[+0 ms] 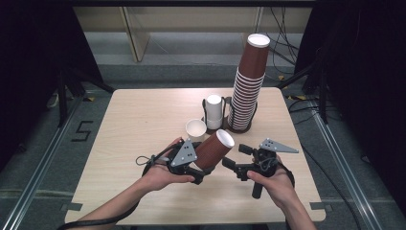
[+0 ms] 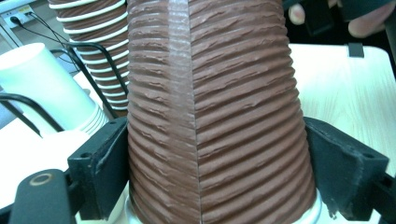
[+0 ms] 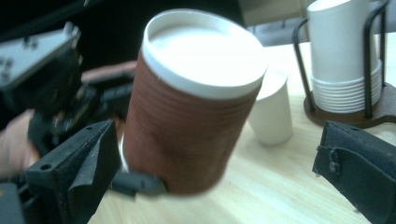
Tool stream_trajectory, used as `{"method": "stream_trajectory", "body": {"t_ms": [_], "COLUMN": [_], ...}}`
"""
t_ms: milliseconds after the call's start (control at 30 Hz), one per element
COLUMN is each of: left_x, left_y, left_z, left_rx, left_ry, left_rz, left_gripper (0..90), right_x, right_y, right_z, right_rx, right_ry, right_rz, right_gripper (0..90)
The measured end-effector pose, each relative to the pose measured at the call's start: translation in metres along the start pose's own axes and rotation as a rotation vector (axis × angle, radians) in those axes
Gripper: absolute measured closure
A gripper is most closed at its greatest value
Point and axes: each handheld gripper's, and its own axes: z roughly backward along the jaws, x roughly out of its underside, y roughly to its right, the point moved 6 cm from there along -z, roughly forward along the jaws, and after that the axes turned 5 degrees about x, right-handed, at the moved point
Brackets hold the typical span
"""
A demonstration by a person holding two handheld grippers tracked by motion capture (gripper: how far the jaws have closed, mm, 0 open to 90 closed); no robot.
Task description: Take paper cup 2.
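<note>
while our left gripper [image 1: 203,167] clamped the brown ribbed cup [image 1: 214,149], our right gripper [image 1: 234,157] gaped empty just beside it, leaving its placement undone.

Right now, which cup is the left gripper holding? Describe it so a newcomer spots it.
Start at the tall brown cup stack at the table's far side, then come toward the person's hands. The brown ribbed cup lies tilted in the left gripper, the lone brown cup off the stack.
</note>
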Motion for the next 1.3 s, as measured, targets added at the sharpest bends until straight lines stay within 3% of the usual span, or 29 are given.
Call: {"method": "stream_trajectory", "body": {"t_ms": [100, 167, 200, 233, 300, 400, 433, 500, 533, 600, 900, 933, 1300], "left_x": [0.002, 0.004, 0.005, 0.006, 0.008, 0.010, 0.011, 0.013, 0.014, 0.015, 0.018, 0.018, 0.017], "left_y": [-0.001, -0.001, -0.001, -0.001, -0.001, -0.001, 0.000, 0.001, 0.001, 0.002, 0.002, 0.002, 0.002], "left_z": [0.006, 0.010, 0.011, 0.013, 0.016, 0.019, 0.020, 0.022, 0.022, 0.022, 0.023, 0.023, 0.027], "left_rx": [0.004, 0.013, 0.015, 0.019, 0.029, 0.042, 0.049, 0.063, 0.066, 0.078, 0.118, 0.120, 0.160], "left_ry": [-0.017, -0.034, -0.035, -0.044, -0.056, -0.070, -0.075, -0.096, -0.096, -0.096, -0.132, -0.132, -0.174], "left_rz": [-0.014, -0.027, -0.028, -0.034, -0.041, -0.053, -0.059, -0.070, -0.073, -0.080, -0.100, -0.103, -0.137], "left_gripper": [14.1, 14.1, 14.1, 14.1, 14.1, 14.1, 14.1, 14.1, 14.2, 14.2, 14.1, 14.1, 14.2], "right_x": [0.004, 0.008, 0.011, 0.013, 0.019, 0.024, 0.026, 0.030, 0.032, 0.034, 0.034, 0.035, 0.039], "right_y": [0.000, 0.003, 0.002, 0.005, 0.011, 0.014, 0.013, 0.015, 0.015, 0.017, 0.018, 0.016, 0.012], "right_z": [0.005, 0.006, 0.008, 0.008, 0.009, 0.009, 0.010, 0.009, 0.010, 0.009, 0.008, 0.008, 0.011], "right_rx": [-0.023, -0.029, -0.038, -0.052, -0.034, -0.038, -0.027, -0.025, -0.025, -0.013, -0.028, -0.034, -0.048], "right_ry": [-0.055, -0.073, -0.100, -0.109, -0.155, -0.193, -0.208, -0.233, -0.259, -0.271, -0.314, -0.321, -0.323], "right_rz": [0.068, 0.151, 0.139, 0.180, 0.249, 0.291, 0.281, 0.318, 0.311, 0.347, 0.411, 0.394, 0.406], "right_gripper": [0.6, 0.6, 1.0, 1.2, 1.4, 1.6, 1.6, 1.6, 1.6, 1.5, 2.2, 2.2, 2.9]}}
